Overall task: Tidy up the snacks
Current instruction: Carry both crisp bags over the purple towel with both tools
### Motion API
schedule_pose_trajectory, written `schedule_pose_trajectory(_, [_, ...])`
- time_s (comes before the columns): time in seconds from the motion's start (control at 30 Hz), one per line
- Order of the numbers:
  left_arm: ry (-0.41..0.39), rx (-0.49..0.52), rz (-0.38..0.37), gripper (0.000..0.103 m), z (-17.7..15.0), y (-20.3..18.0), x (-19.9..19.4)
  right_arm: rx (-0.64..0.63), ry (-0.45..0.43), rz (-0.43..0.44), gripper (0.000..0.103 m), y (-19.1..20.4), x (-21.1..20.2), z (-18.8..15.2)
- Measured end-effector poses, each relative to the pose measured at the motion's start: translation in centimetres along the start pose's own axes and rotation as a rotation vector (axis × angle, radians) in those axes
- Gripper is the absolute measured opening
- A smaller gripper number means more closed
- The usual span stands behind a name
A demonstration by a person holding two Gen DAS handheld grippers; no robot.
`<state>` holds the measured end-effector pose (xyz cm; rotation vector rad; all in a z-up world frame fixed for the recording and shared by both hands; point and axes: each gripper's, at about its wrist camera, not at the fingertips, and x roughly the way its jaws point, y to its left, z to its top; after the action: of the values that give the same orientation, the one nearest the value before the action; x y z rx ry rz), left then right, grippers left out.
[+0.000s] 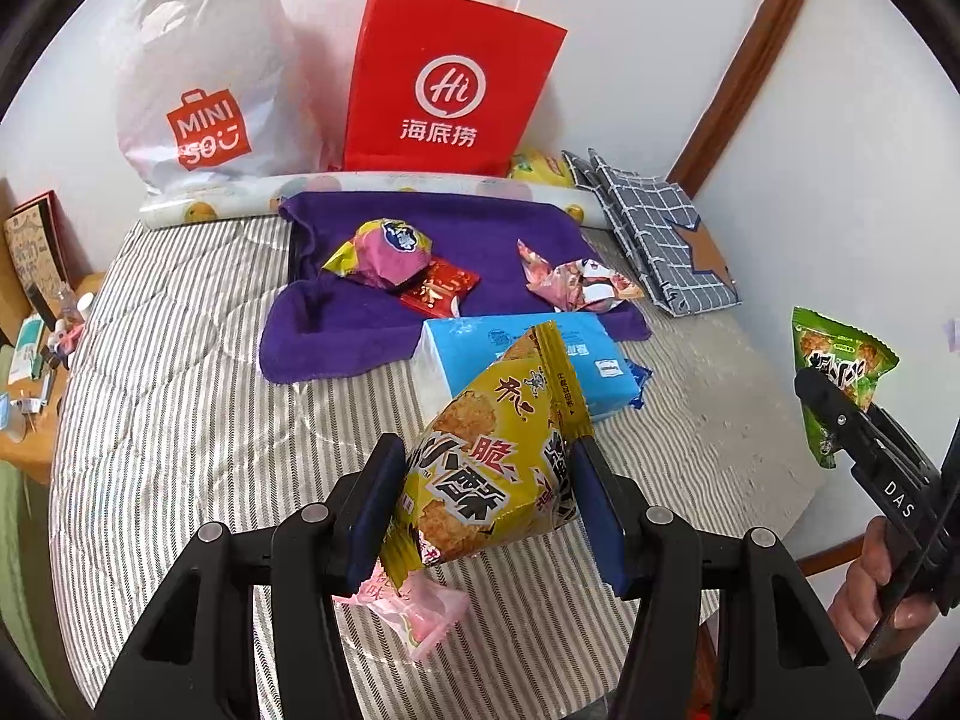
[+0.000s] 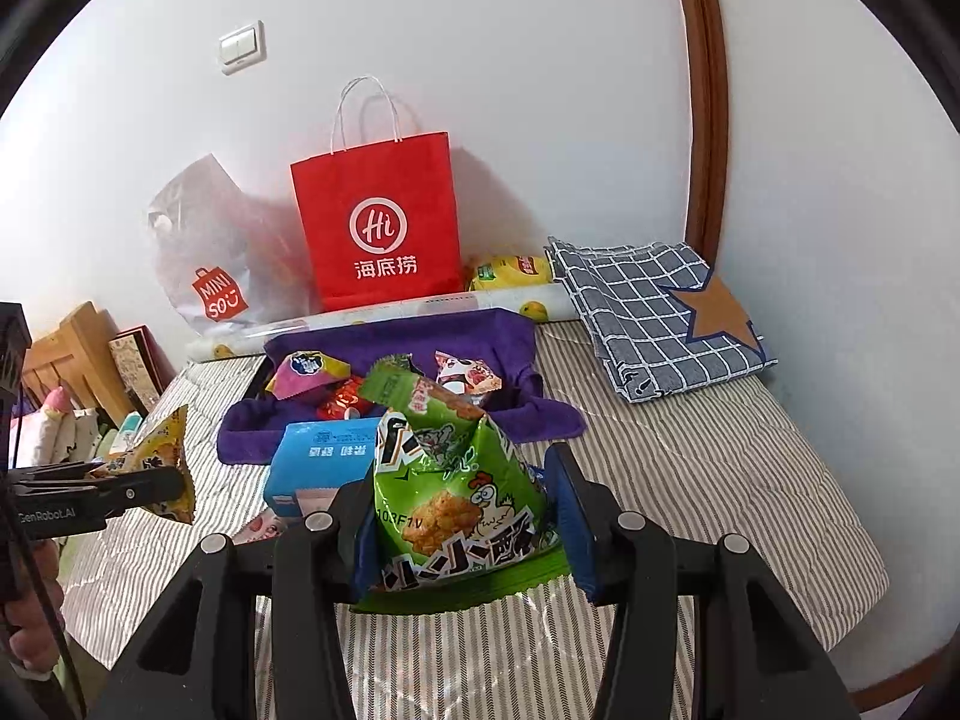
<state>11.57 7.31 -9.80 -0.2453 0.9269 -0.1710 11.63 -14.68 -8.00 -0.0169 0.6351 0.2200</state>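
Note:
My left gripper [image 1: 489, 504] is shut on a yellow snack bag [image 1: 498, 468], held above the striped table. The same bag [image 2: 159, 462] and the left gripper [image 2: 150, 489] show at the left edge of the right wrist view. My right gripper [image 2: 462, 516] is shut on a green snack bag [image 2: 456, 480] with a chicken printed on it; that bag [image 1: 837, 366] and the right gripper [image 1: 840, 414] appear at the right of the left wrist view. On a purple towel [image 1: 360, 324] lie a pink-and-yellow packet [image 1: 384, 252], a red packet [image 1: 438, 291] and a pink patterned packet [image 1: 576, 285].
A blue tissue pack [image 1: 480, 354] sits before the towel, and a pink wrapper [image 1: 420, 612] lies under my left gripper. A red paper bag [image 1: 450, 90], a white plastic bag [image 1: 198, 90], a yellow pack [image 2: 510, 270] and a checked cloth [image 2: 648, 312] stand at the back. A person's hand [image 1: 870, 588] holds the right gripper.

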Motion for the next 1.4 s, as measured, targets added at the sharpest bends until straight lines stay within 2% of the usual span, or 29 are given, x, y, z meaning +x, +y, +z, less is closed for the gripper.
schedule_pose_trajectory(0.87, [-0.018,0.005,-0.015,0.057,0.7,-0.5,-0.3,-0.01,-0.008,0.001,0.046,0.3,0.0,0.3])
schedule_pose_trajectory(1.17, [-0.033,0.011,-0.019,0.057,2.5,-0.4,0.1,-0.015,-0.012,0.003,0.046,0.3,1.3,1.5])
schedule_pose_trajectory(1.4, [-0.044,0.017,0.0,0.057,5.2,0.4,1.1,-0.018,-0.027,-0.001,0.046,-0.1,3.1,3.3])
